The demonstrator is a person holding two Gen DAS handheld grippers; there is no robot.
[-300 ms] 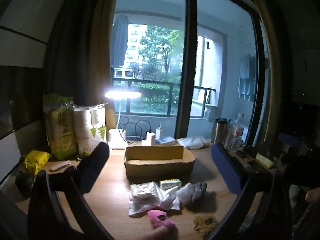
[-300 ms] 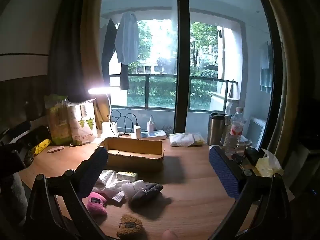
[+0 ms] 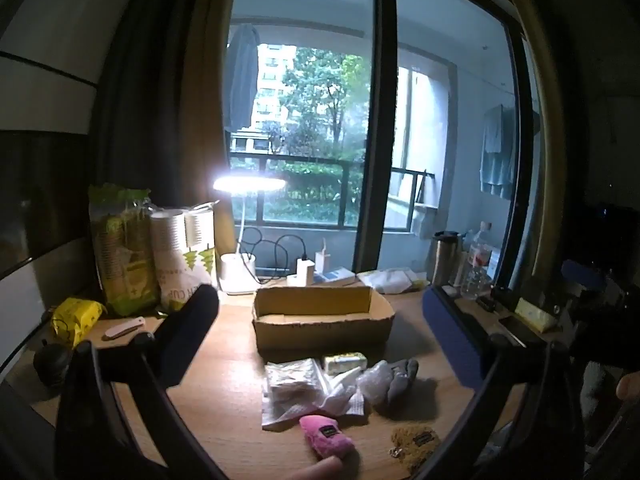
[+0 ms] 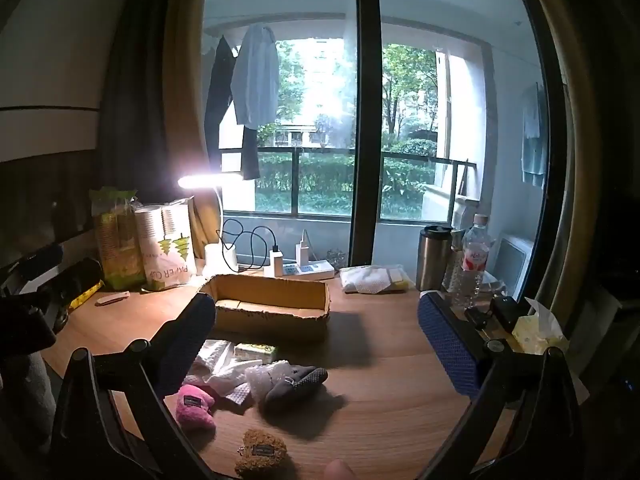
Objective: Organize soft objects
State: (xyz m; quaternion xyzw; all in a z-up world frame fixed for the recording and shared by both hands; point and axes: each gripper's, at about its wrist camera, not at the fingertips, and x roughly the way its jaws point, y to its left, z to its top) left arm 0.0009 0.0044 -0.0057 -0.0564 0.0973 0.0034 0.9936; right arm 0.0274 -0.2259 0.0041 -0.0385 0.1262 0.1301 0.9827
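Both grippers, left (image 3: 320, 328) and right (image 4: 316, 328), hover with fingers spread wide, empty, above the bench (image 4: 380, 380); a pink plush (image 4: 195, 406) lies before the cardboard box (image 4: 268, 312).

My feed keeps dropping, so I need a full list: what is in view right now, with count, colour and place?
box: 1, brown cardboard, open, mid desk
pink plush: 1, pink, near edge
brown plush: 1, tan, right of the pink one
glove: 1, grey, in front of box
bubble wrap: 1, clear, against glove
plastic bags: a few, clear and white, left of glove
tissue pack: 1, yellow-green, just before box
lamp: 1, white, lit, behind box
paper cups: 2 packs, green and white, back left
flask: 1, steel, back right
bottle: 1, clear, beside flask
left gripper: open, empty
right gripper: open, empty
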